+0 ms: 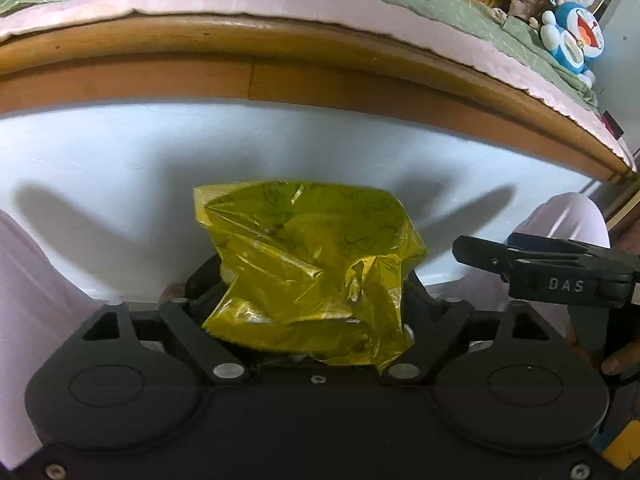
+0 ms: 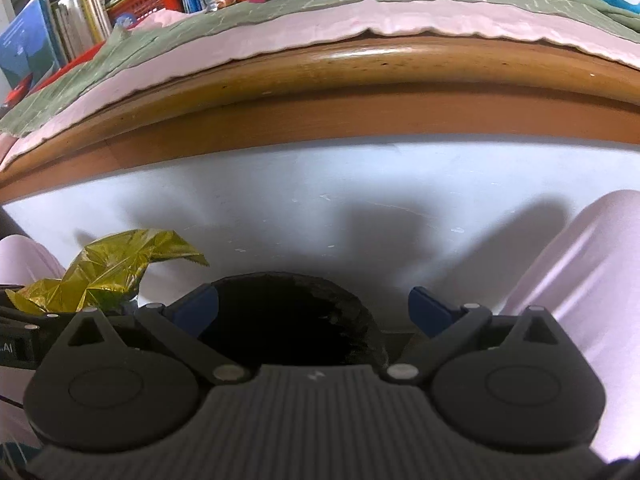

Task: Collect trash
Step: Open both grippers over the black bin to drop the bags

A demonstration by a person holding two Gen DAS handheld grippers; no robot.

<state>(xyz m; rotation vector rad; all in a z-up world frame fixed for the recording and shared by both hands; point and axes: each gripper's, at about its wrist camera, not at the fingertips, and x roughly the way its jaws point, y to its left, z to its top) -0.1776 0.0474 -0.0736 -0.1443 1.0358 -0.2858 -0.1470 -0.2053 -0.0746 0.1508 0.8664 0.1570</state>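
A: Where was the wrapper (image 1: 308, 268)?
B: Between the left gripper's (image 1: 312, 292) spread jaws, before a white panel (image 1: 120, 152).
A: The right gripper (image 2: 312, 312)?
B: Wide, empty, over a dark bin (image 2: 288, 320); bed (image 2: 360, 64) above.

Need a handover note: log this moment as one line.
left gripper: jaws wide, crinkled yellow plastic wrapper between, grip unclear | right gripper: open, empty, over dark round bin
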